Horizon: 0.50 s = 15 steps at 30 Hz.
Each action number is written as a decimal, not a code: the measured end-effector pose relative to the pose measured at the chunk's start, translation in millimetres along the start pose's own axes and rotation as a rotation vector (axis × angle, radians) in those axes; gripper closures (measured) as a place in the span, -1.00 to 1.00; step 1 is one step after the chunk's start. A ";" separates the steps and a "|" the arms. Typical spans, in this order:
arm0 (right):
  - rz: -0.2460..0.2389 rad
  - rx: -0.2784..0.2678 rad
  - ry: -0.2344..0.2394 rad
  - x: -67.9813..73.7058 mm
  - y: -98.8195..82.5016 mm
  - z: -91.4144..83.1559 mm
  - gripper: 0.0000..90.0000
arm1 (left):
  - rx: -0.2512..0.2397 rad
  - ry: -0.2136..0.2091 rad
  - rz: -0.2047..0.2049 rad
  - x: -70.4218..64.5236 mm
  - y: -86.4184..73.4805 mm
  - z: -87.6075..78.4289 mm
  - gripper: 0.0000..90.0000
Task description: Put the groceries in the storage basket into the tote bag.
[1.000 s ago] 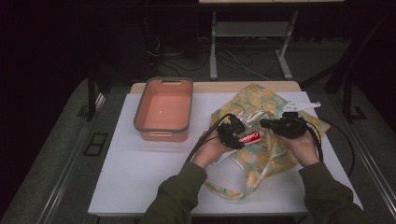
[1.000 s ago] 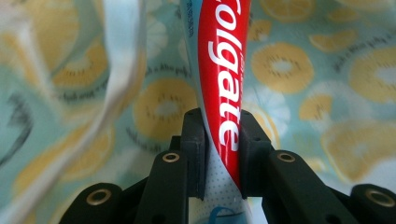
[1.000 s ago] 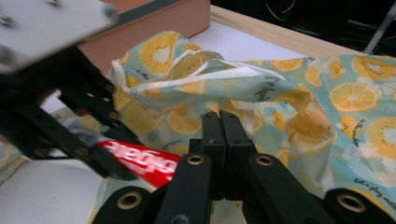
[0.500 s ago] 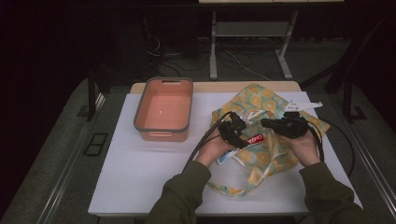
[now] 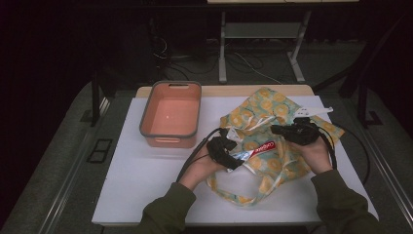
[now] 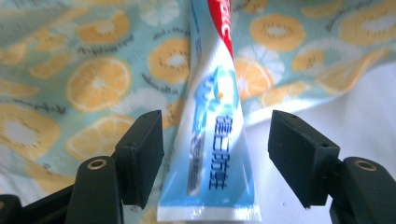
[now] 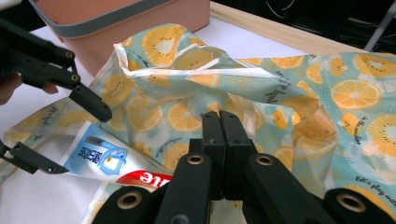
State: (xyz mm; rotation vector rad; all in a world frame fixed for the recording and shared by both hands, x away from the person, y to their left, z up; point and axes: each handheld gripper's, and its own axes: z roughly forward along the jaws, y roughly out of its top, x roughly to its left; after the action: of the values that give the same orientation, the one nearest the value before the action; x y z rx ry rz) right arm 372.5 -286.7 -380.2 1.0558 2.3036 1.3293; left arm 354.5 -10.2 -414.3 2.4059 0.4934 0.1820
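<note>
One toothpaste tube [image 6: 212, 140] lies on the fruit-print bag [image 5: 272, 126], right of the orange bin [image 5: 170, 112]. My left gripper [image 5: 229, 153] has just been opening, jaws straddling the tube's crimped tail without pressing; my right gripper [image 7: 219, 122] is clenched empty. Risk: retreating carelessly could drag the tube off.

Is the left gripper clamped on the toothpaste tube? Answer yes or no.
No: in the left gripper view the left gripper stands open, both jaws clear of the toothpaste tube between them.
</note>
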 end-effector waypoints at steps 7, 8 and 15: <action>0.000 0.006 0.001 0.2 -0.6 1.1 0.99 | 0.069 0.017 0.021 -1.1 -4.2 21.0 -0.19; -0.001 0.006 0.001 0.2 -0.7 1.2 0.99 | 0.070 0.016 0.015 -1.3 -5.3 23.2 -0.15; -0.002 0.004 0.000 0.9 -0.5 0.5 1.00 | 0.071 -0.008 -0.004 1.5 -7.2 24.6 -0.03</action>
State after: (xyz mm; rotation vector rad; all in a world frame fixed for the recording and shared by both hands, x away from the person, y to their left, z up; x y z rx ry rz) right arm 371.9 -285.9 -380.8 1.0548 2.3080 1.3250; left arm 360.0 -19.0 -437.7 2.4731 0.5089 0.1550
